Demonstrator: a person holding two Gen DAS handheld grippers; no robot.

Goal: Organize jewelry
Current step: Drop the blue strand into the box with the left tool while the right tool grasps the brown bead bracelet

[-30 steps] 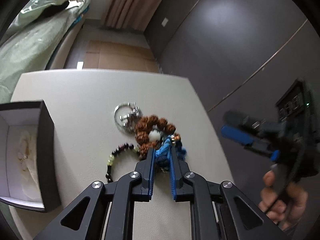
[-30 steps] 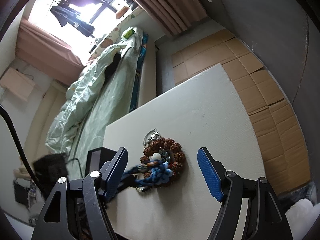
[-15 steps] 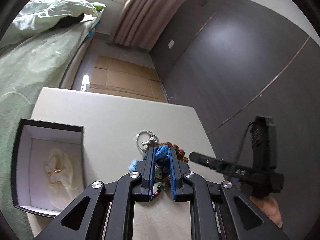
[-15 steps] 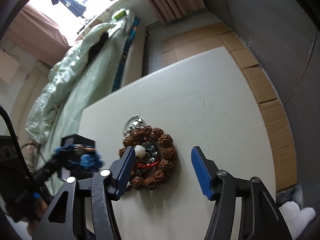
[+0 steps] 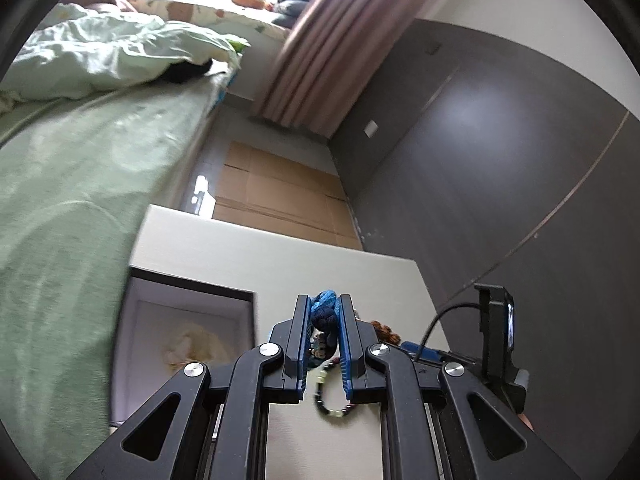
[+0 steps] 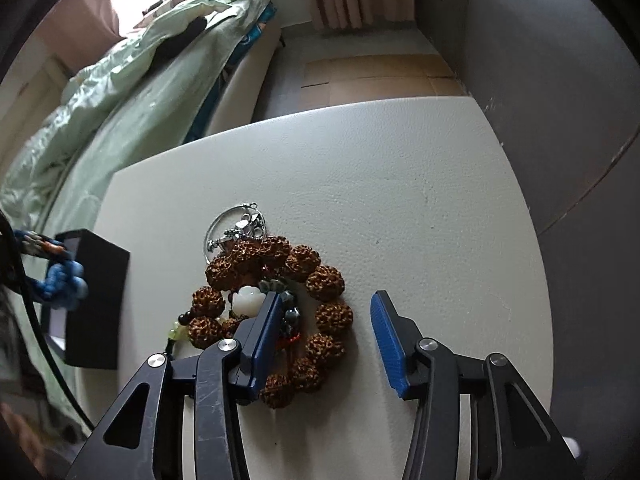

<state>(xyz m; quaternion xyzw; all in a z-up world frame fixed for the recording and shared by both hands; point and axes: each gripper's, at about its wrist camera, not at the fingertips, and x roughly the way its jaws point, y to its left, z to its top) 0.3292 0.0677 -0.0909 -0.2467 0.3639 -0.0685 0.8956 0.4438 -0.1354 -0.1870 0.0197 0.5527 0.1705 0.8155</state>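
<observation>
Jaws of the left gripper (image 5: pixel 325 312) clamped on a blue knotted cord ornament (image 5: pixel 326 307) raised near the black box (image 6: pixel 94 300), right gripper (image 6: pixel 326 334) jaws apart over the brown bead bracelet (image 6: pixel 320 304) on the white table (image 6: pixel 420 208), silver keyring (image 6: pixel 236 230) touching its far side.

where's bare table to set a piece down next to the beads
Free: the wide patch of table right of and beyond the brown bead bracelet, up to the far edge. Crowded: the near-left, where silver ring, bracelet and black box cluster.
</observation>
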